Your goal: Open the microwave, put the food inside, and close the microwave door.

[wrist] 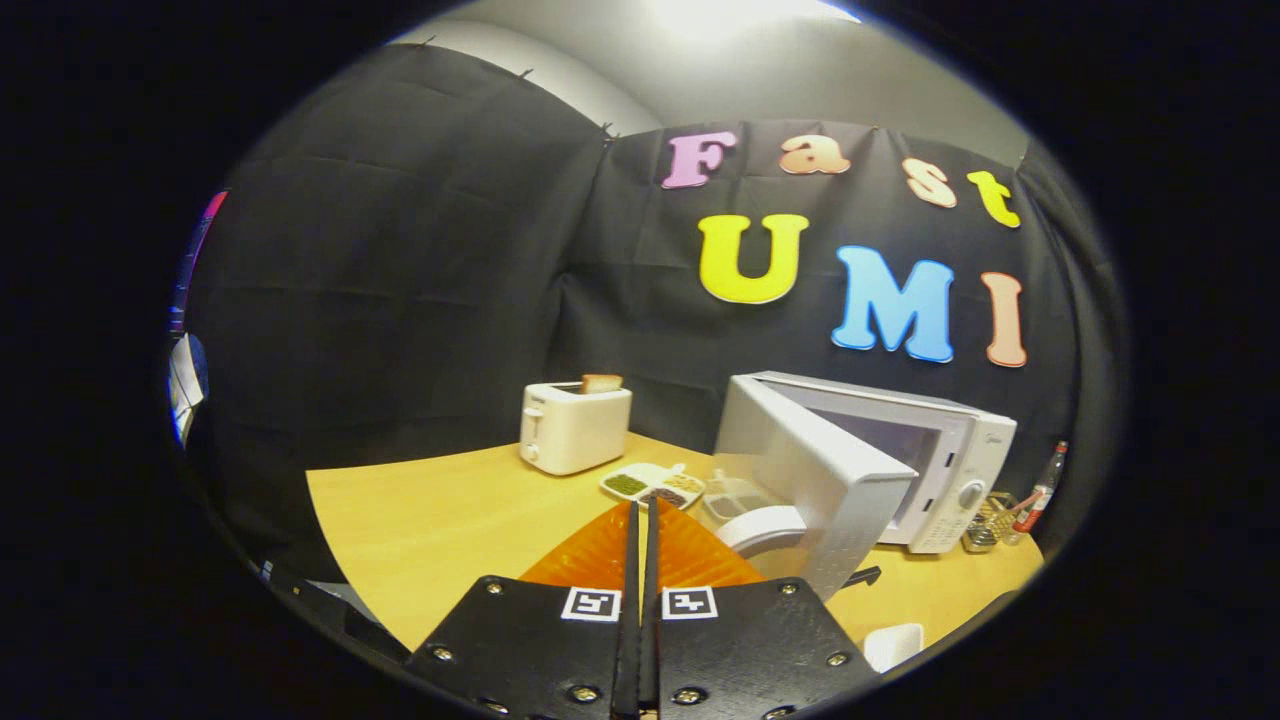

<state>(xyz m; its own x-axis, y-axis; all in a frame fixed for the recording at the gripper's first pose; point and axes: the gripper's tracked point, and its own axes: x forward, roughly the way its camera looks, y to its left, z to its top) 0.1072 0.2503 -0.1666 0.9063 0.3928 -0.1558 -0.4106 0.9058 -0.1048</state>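
Wooden table (420, 520) is seen spanning the lower scene, backed by the black cloth wall. White microwave (940, 470) is set at roughly 2 o'clock from the fingertips, toward the far right of the table; its door (810, 470) is swung wide open toward the camera, just right of the fingers. A white bowl-like dish (765, 528) is partly seen at the foot of the door, through its clear pane; contents can't be told. White toaster (573, 427) is placed at 11 o'clock, well beyond the fingers, with a slice of bread (601, 383) sticking up from the slot. Orange mat (600, 555) is spread directly under and ahead of the fingers. Sectioned white tray of food (655, 484) is found at 12 o'clock, just beyond the fingertips, between toaster and microwave. Small wire basket (990, 520) and a bottle (1040, 490) are parked right of the microwave. Gripper (641, 510): fingers are pressed together, nothing held between them.
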